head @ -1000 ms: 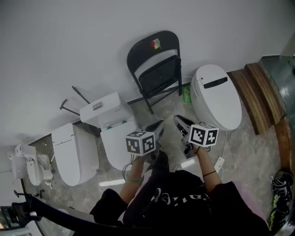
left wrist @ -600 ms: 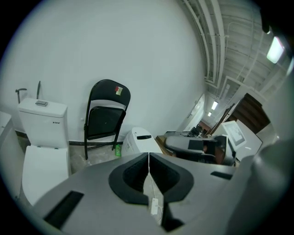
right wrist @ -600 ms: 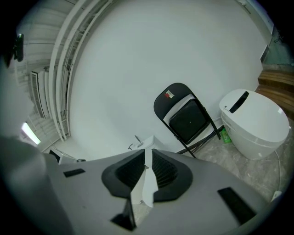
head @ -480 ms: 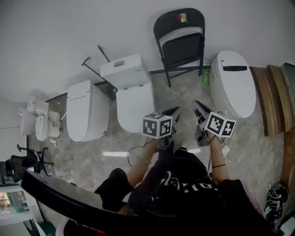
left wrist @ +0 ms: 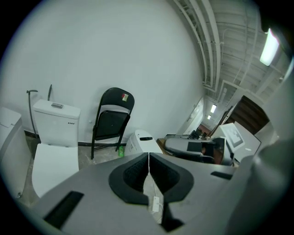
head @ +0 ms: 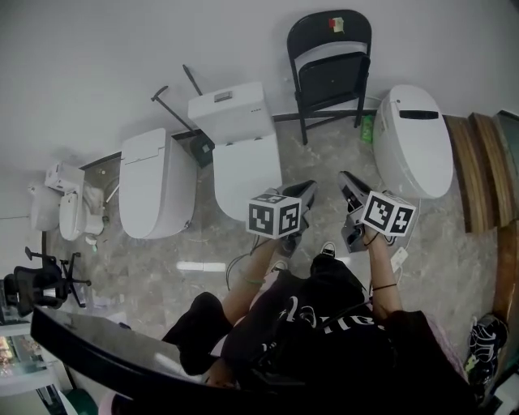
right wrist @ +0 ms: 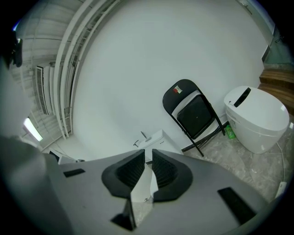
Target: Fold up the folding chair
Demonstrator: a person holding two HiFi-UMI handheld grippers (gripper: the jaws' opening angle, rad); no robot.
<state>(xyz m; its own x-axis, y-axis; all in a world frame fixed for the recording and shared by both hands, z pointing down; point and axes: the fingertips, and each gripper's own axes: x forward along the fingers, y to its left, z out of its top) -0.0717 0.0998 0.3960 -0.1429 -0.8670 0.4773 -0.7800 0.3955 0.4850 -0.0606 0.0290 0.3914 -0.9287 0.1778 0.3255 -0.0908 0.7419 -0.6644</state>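
Folding chair (head: 328, 65) stands on its legs at the far side of the floor (head: 324, 162), back against the white wall (head: 122, 49). It is black, with a small red and green sticker (head: 336, 24) at the top of the backrest. The seat shows as a dark panel under the gap in the backrest. Can't tell how far the seat is tipped up. The chair is well apart from both grippers, nothing touching it.

Left gripper (head: 303, 191) is held out in front of the person and points toward the chair. In the left gripper view its fingers (left wrist: 138, 172) are pressed together with nothing between them. The chair (left wrist: 112, 121) sits beyond the tips, a bit to the left.

Right gripper (head: 349, 183) is just beside the left one, pointing the same way. In the right gripper view its fingers (right wrist: 163, 170) stand a narrow gap apart and hold nothing. The chair (right wrist: 193, 114) is up and to the right of the tips.

White toilet with a tank (head: 239, 138) is left of the chair, with a second white toilet (head: 154, 182) further left. A rounded tankless toilet (head: 413, 138) is right of the chair. A small green bottle (head: 366, 128) stands on the floor between the chair and that toilet. Wooden steps (head: 478, 170) are at the right edge. The person wears dark clothes, both forearms stretched forward.
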